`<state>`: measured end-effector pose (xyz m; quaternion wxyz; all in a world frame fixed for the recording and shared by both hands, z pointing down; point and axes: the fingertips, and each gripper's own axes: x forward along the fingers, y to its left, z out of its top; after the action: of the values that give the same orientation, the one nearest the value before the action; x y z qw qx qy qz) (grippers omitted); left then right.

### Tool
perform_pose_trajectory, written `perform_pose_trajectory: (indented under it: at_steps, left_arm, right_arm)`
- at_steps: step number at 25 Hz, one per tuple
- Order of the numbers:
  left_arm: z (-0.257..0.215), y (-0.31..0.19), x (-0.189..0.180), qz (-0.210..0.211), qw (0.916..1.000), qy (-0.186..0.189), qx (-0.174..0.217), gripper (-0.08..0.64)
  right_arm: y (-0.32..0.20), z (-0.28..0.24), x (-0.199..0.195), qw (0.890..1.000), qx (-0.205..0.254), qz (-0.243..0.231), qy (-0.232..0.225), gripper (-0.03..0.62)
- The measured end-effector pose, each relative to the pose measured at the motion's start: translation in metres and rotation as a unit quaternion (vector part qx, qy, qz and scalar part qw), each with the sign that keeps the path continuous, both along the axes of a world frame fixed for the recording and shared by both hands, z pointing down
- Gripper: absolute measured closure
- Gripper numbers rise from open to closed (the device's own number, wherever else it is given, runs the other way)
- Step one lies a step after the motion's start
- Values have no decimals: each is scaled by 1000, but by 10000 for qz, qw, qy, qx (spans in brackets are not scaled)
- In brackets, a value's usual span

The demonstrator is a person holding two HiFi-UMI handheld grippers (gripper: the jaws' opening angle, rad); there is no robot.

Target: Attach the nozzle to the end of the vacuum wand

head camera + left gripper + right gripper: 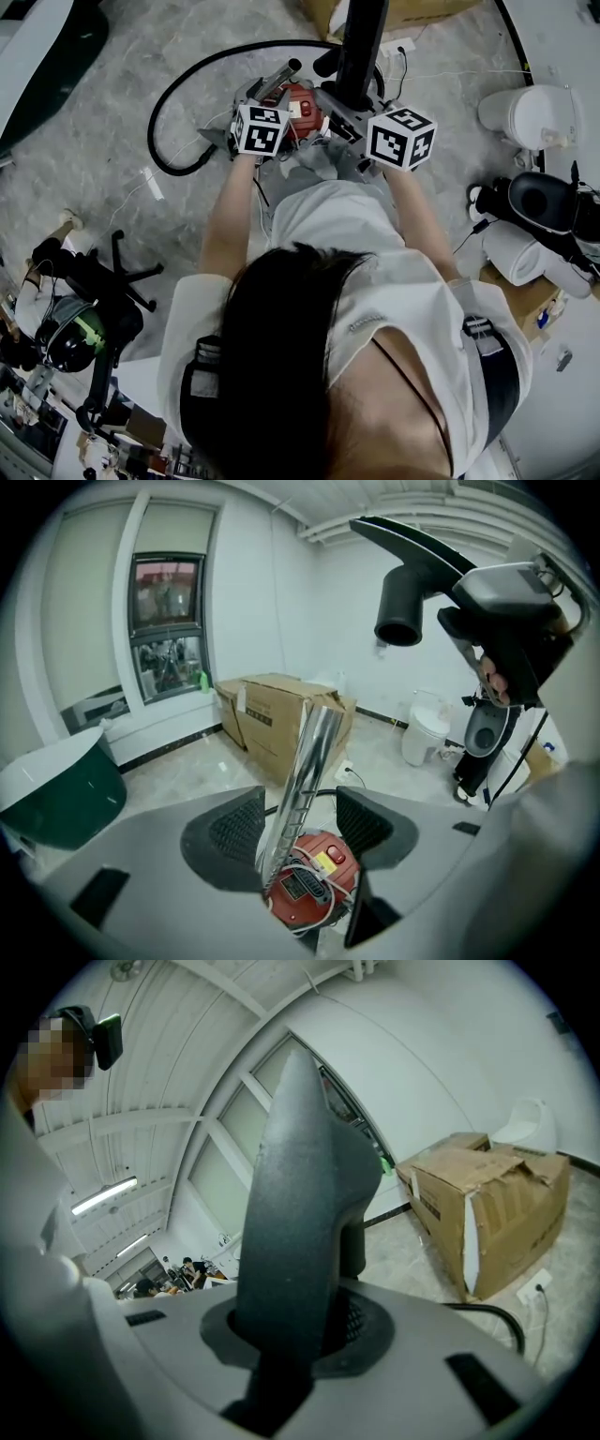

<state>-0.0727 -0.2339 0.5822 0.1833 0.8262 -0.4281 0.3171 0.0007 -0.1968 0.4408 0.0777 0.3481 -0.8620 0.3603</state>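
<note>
Loosely, left gripper (300, 825) jaws flank wand (316, 747).

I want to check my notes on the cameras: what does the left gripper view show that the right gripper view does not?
Only the left gripper view: the chrome wand standing between open jaws, the red vacuum body below it, and a green tub. Only the right gripper view: a ceiling light, and a close look at its jaws clamped on the nozzle. Both: the nozzle and the cardboard box.
</note>
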Motion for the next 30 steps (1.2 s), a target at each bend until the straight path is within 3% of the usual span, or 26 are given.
perform_pose_trajectory:
  at_steps: [7,15,22,30]
  left_arm:
    - [21,-13,1,133,9998,-154,16,336]
    - [34,-21,9,201,9997,-146,26,336]
    - [42,-27,14,-124,9998,58,-131,341]
    - [42,-30,20,-125,9999,-58,-22,368]
  right_arm:
    - [-3,-1,1,9986,-50,-40,-518,505]
    - [2,7,2,9986,-87,-164,-493,505]
    - [-11,8,-2,9978,-90,-303,-575,505]
    - [-19,11,4,9961,-236,-336,-776,505]
